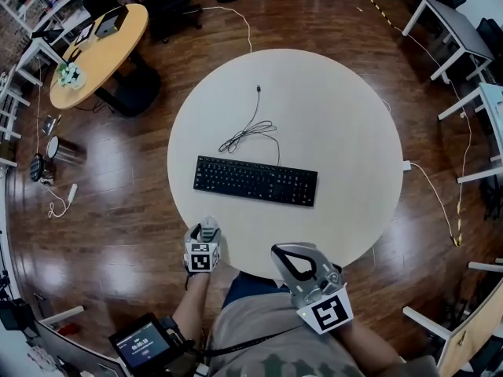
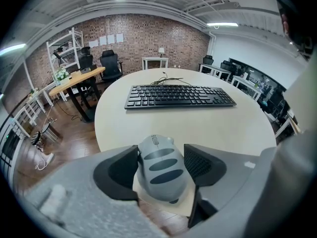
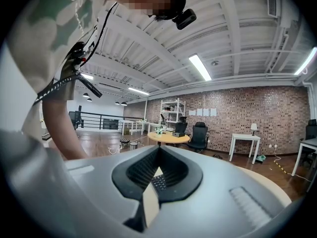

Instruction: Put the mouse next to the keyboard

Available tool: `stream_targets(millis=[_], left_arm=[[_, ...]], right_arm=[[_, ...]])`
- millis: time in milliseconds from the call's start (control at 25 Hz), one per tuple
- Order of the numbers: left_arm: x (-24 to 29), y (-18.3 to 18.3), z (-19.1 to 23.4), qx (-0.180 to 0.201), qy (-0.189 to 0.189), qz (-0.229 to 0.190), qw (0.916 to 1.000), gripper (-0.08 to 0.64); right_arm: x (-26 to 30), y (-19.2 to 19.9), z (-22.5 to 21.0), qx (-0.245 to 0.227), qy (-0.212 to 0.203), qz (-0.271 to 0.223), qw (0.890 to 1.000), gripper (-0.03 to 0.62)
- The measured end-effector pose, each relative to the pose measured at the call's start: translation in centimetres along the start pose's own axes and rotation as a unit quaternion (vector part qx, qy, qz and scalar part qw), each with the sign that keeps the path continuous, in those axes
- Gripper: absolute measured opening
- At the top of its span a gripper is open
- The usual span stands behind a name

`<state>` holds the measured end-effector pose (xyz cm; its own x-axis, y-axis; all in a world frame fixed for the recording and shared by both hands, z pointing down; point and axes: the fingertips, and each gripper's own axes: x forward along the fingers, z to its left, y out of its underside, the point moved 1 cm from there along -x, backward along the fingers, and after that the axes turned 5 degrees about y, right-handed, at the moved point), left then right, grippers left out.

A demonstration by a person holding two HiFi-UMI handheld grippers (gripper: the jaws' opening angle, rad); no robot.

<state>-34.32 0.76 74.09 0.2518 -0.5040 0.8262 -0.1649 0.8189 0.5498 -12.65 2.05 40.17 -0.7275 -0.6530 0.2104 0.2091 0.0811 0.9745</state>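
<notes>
A grey mouse point(image 2: 161, 166) with dark stripes sits between the fingers of my left gripper point(image 2: 161, 157), which is shut on it. In the head view the left gripper point(image 1: 207, 228) and the mouse point(image 1: 209, 230) hang over the near left edge of the round white table point(image 1: 338, 116). The black keyboard point(image 1: 255, 181) lies across the table's middle, well beyond the mouse point(image 2: 178, 95). Its coiled black cable point(image 1: 251, 132) trails toward the far side. My right gripper point(image 1: 277, 250) is shut on nothing, over the near edge, its tips meeting point(image 3: 158, 150).
A round wooden table point(image 1: 98, 53) with small items stands at the far left, a black chair point(image 1: 169, 6) beside it. White desks point(image 1: 456, 30) line the right side. Cables run over the wood floor point(image 1: 440, 203). The person's torso is below the grippers.
</notes>
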Motion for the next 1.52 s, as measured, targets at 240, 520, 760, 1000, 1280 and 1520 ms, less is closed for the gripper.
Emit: stream_targets(millis=[240,520,760,1000,1280,1520], left_arm=[[-0.2,0.5,-1.3,-0.008,-0.005,-0.005,0.9999,0.304],[-0.1,0.6,-2.2,-0.008,0.000,0.000,1.0000,0.304],[0.0,0.8,-2.9,-0.007,0.003,0.005,1.0000,0.304],[0.2,0.9,-4.1,-0.005,0.008,0.009,0.9999,0.304],[0.1,1.1,-6.0,0.004,0.010,0.014,0.9998,0.304],[0.5,1.6,-8.6,0.006,0.009,0.018,0.9998,0.304]], right_arm=[[-0.5,0.0,-0.4,-0.004,-0.008,-0.002,1.000,0.005],[-0.7,-0.1,-0.7,-0.004,-0.016,-0.002,1.000,0.005],[-1.1,-0.4,-0.8,-0.008,-0.020,-0.009,1.000,0.005],[-2.1,0.1,-1.5,-0.005,-0.016,-0.009,1.000,0.005],[-3.6,0.4,-2.2,0.000,-0.012,-0.010,1.000,0.005],[-5.4,1.0,-3.0,0.000,-0.017,-0.017,1.000,0.005]])
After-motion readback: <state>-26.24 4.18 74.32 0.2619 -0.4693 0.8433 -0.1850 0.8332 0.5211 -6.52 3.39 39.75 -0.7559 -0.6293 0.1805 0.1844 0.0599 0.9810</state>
